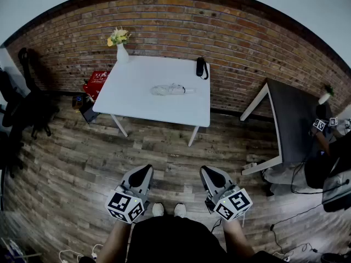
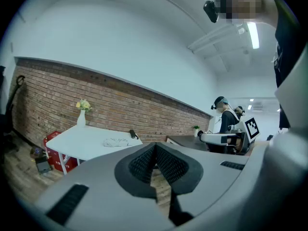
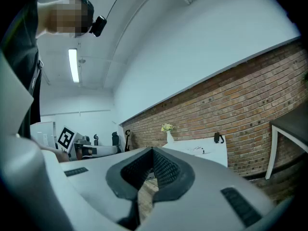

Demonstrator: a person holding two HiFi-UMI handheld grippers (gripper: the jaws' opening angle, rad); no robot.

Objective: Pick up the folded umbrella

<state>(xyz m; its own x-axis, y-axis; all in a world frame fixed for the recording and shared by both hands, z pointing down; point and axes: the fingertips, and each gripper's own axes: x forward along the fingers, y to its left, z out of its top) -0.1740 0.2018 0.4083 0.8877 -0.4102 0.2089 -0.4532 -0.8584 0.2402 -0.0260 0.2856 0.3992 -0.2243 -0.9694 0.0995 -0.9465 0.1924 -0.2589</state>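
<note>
The folded umbrella [image 1: 170,90], white and grey with a dark handle end, lies on the middle of a white table [image 1: 131,100] by the brick wall. It shows small in the left gripper view [image 2: 115,141] and in the right gripper view [image 3: 198,150]. My left gripper [image 1: 144,171] and right gripper [image 1: 209,172] hang side by side over the wooden floor, well short of the table, both pointing towards it. Each has its jaws together with nothing between them.
A white vase of yellow flowers [image 1: 120,44] stands at the table's far left corner and a black object [image 1: 202,68] at its far right edge. A dark table [image 1: 299,119] stands to the right. A red box [image 1: 97,82] and dark chairs [image 1: 27,103] sit left.
</note>
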